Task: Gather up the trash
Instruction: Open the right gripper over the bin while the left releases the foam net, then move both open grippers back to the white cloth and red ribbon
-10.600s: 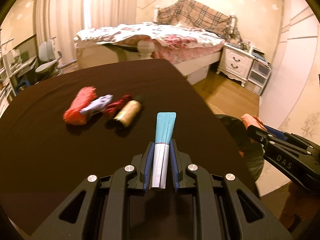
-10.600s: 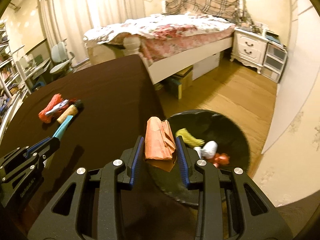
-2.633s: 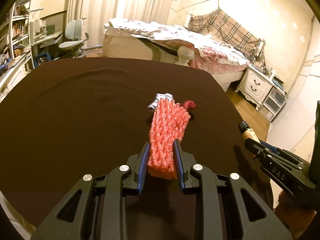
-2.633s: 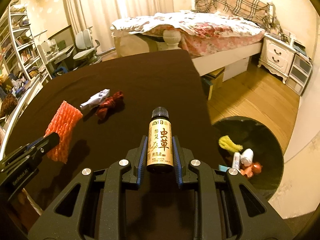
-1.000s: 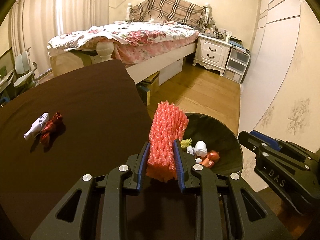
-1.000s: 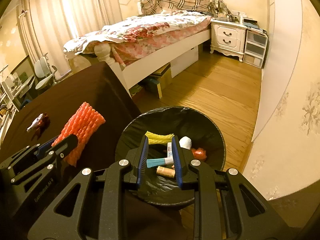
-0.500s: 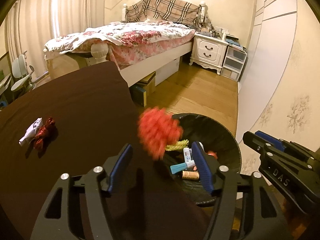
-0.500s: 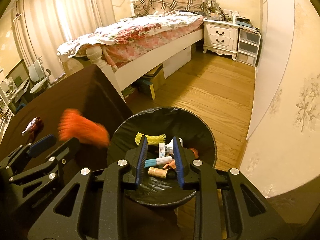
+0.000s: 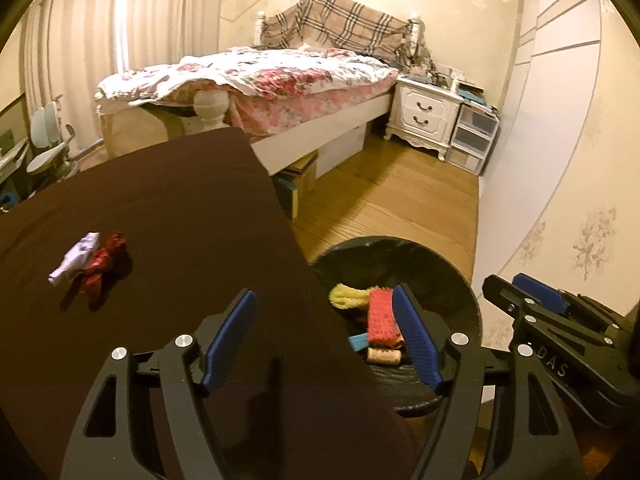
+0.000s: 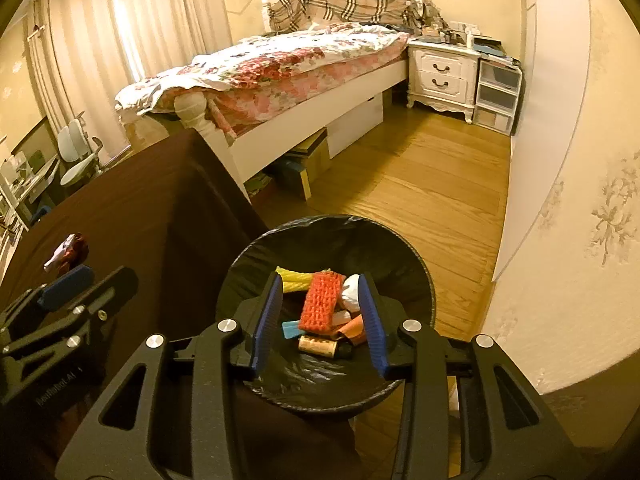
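Hand-held gripper (image 9: 324, 338) opened, dropping red foam net (image 9: 380, 317) into bin (image 9: 460, 276).

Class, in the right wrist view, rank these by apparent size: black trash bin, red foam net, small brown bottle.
1. black trash bin
2. red foam net
3. small brown bottle
All lie together, so nearness hardly skews this.
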A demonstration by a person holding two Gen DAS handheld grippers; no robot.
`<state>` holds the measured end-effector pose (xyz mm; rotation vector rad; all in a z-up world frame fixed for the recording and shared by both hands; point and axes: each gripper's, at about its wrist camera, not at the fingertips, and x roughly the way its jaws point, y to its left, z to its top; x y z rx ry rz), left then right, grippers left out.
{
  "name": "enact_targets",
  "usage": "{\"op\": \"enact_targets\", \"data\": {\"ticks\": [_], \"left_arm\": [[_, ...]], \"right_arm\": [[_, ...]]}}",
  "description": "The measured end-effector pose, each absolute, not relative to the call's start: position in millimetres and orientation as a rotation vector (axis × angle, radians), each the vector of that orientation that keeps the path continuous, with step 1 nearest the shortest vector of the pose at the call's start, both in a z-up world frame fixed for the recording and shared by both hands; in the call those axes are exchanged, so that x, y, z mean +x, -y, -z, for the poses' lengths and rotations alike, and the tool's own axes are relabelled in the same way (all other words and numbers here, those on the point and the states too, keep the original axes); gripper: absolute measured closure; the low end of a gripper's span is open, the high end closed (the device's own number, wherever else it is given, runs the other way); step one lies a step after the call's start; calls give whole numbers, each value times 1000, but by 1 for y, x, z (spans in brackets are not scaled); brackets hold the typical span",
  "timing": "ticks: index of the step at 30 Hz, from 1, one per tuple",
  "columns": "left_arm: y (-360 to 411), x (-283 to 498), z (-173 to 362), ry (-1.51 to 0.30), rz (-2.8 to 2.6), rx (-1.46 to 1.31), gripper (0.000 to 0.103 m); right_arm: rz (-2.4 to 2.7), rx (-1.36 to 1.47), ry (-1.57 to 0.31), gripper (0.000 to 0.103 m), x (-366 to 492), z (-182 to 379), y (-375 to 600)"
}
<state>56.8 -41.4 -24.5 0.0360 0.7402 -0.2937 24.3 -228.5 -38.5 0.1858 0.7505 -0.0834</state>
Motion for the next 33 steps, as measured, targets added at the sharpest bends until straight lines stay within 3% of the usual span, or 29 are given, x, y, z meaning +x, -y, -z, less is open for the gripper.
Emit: {"op": "enact_targets", "data": {"ticks": [10,33], "left_arm": [[-16,55,21,-729,154,10,31],[-184,41,34,-751,-235,-45,31]], "right_arm": [[5,154,-756,48,33,30,184],[-340,3,-857,47,82,37,-15]]}}
